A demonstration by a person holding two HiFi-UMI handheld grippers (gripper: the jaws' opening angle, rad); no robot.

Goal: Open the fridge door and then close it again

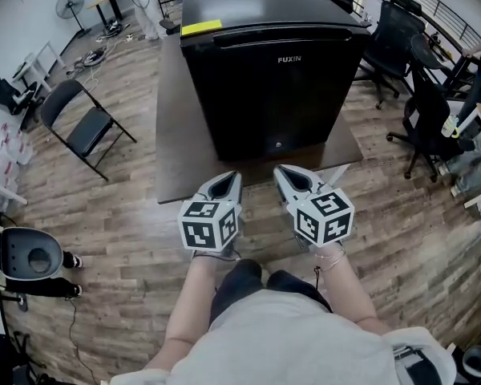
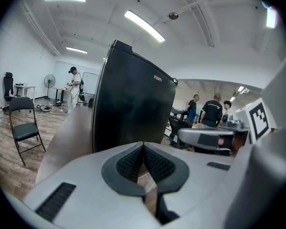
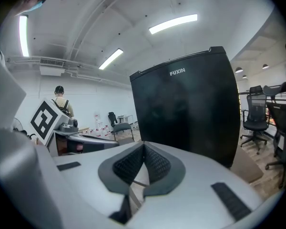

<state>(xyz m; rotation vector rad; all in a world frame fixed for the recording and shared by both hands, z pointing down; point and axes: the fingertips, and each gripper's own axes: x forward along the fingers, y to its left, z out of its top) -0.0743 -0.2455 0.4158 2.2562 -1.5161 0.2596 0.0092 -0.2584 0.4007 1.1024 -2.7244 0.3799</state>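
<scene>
Fridge, compact glossy black box type point(image 1: 272, 70), is sitting on grey-brown flat mat point(image 1: 176, 127) on wood floor, door shut. You are holding left gripper point(image 1: 227, 181) and right gripper point(image 1: 284, 173) side by side near its front face, touching nothing. Both jaw pairs are pressing together, gripping nothing.

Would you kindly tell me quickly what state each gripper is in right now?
Left gripper: closed, holding nothing.
Right gripper: closed, holding nothing.
</scene>
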